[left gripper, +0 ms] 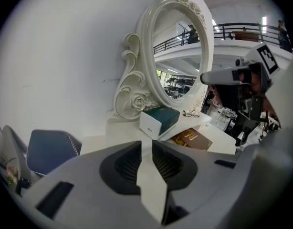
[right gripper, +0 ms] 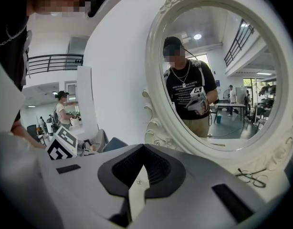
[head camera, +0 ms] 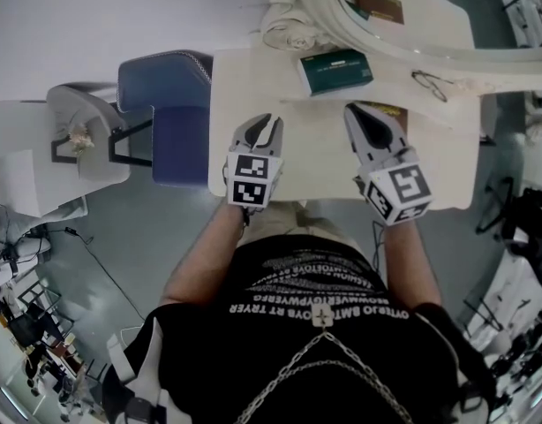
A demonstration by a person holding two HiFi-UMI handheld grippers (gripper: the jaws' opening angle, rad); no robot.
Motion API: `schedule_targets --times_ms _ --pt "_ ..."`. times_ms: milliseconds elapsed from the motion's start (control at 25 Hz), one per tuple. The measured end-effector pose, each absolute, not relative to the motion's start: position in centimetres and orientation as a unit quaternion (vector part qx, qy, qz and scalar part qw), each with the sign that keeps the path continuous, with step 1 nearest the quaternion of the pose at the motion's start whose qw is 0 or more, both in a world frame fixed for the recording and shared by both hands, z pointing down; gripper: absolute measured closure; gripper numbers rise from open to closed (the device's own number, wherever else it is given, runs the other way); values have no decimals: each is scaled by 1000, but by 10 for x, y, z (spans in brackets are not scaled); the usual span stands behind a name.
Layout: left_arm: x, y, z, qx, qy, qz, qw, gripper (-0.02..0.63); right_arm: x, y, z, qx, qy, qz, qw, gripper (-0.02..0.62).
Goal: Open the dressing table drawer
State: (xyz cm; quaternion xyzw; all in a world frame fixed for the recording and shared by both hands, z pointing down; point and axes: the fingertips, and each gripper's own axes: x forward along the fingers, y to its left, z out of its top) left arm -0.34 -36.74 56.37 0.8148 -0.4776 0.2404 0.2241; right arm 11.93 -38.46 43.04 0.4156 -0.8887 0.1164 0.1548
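Hovering over the cream wooden counter [head camera: 244, 87], the left gripper [head camera: 268, 122] fingers [head camera: 252, 136] are standing apart, empty; the right gripper [head camera: 356, 113] fingers are pressing together. The rigid drawer, unseen at six o'clock, is likely needing a front-handle grip.

The head view looks steeply down from above the person onto the top of the dressing table [head camera: 253, 95]. The left gripper view sits low, facing across that top toward the oval mirror [left gripper: 177, 46] from its left; the right gripper view faces the mirror nearer and more squarely. All three share the glasses [head camera: 432, 83]
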Motion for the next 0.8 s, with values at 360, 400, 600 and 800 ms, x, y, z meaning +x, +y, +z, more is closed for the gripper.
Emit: schedule_targets --times_ms 360,400,600,800 --pt "7 -376 605 805 -468 257 261 526 125 -388 439 420 -886 123 156 594" --pt "7 -378 609 803 -468 259 263 525 125 -389 440 420 -886 123 155 594" --pt "6 -388 630 793 -470 275 272 512 120 -399 446 418 -888 125 147 594" --pt "9 -390 653 788 -462 291 284 499 113 -401 454 412 -891 131 142 594"
